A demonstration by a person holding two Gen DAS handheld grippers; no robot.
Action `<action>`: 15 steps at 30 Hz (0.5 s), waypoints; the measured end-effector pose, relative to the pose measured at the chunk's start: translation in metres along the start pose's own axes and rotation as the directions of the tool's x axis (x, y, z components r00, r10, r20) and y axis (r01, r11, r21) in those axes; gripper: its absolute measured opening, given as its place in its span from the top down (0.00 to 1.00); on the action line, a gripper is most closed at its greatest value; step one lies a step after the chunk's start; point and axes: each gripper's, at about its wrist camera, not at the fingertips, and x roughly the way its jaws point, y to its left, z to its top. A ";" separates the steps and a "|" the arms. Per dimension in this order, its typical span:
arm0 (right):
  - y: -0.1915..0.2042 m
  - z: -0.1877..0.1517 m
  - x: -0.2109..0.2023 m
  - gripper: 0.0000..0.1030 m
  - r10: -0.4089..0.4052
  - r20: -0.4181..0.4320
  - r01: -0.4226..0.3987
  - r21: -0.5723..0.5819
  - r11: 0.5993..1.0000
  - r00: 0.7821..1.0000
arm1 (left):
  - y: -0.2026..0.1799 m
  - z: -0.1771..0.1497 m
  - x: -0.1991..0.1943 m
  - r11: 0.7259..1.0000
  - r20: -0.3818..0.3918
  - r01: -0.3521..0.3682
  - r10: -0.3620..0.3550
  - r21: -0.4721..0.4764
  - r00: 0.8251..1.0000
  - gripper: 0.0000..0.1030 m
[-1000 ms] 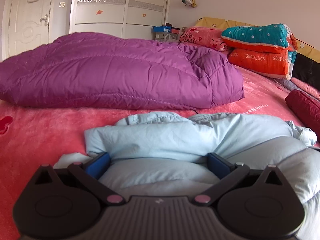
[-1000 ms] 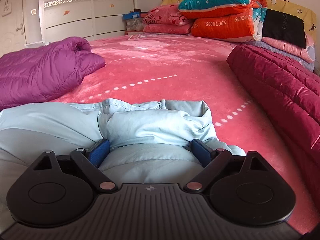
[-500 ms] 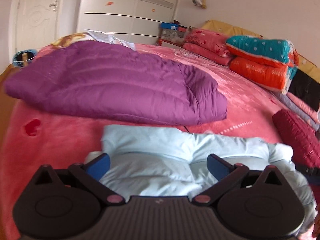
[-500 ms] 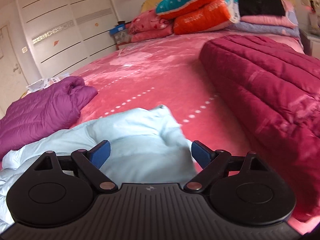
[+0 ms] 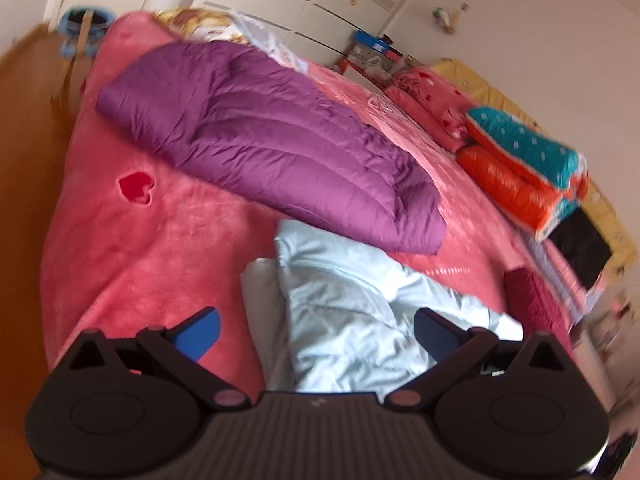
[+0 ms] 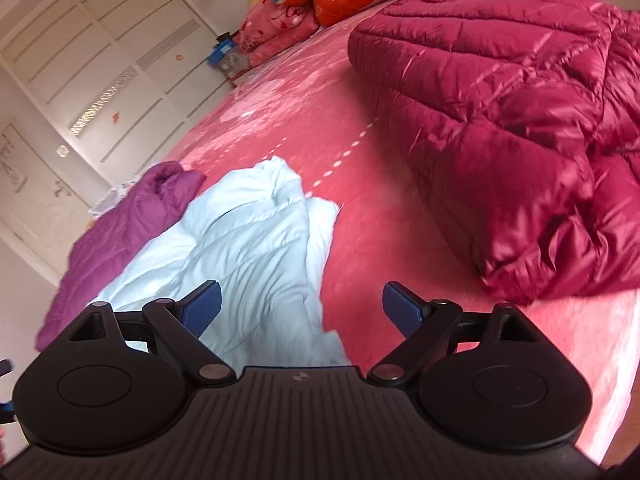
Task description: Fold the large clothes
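Observation:
A pale blue padded jacket (image 5: 352, 312) lies folded into a bundle on the pink bed, also seen as the same jacket (image 6: 248, 240) in the right wrist view. My left gripper (image 5: 316, 332) hovers well above it, open, with nothing between its blue pads (image 5: 200, 332). My right gripper (image 6: 302, 310) is raised too, open and empty, over the jacket's right edge. A folded purple down coat (image 5: 276, 148) lies beyond the blue jacket. A dark red quilted coat (image 6: 512, 128) lies crumpled on the right side of the bed.
The pink bedspread (image 5: 160, 248) covers the bed; wooden floor (image 5: 24, 128) shows past its left edge. Stacked pillows and quilts (image 5: 524, 160) sit at the headboard. White wardrobe doors (image 6: 108, 60) stand behind, with a blue stool (image 5: 82, 28) near them.
Both grippers have lifted up and away from the pale blue jacket, and the views now look down on it. The jacket stays lying on the bed.

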 end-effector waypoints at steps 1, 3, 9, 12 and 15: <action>-0.003 0.000 -0.002 0.00 0.018 -0.005 -0.018 0.006 1.000 1.000 | 0.007 0.000 0.006 1.000 -0.006 0.017 -0.017 -0.020 1.000 0.01; -0.010 0.000 -0.003 0.00 0.036 -0.008 -0.036 0.031 0.999 0.999 | 0.019 0.000 0.020 0.995 -0.030 0.055 -0.057 -0.078 0.998 0.01; -0.029 0.002 0.009 0.00 0.105 -0.028 -0.100 0.159 0.982 0.994 | 0.041 -0.002 0.057 0.970 -0.062 0.139 -0.154 -0.202 0.986 0.01; -0.030 0.004 0.020 0.00 0.093 -0.057 -0.082 0.166 0.983 0.994 | 0.047 -0.001 0.074 0.959 -0.077 0.165 -0.187 -0.228 0.979 0.01; -0.028 0.005 0.026 0.00 0.102 -0.060 -0.091 0.155 0.984 0.993 | 0.052 0.000 0.089 0.946 -0.099 0.205 -0.235 -0.251 0.967 0.01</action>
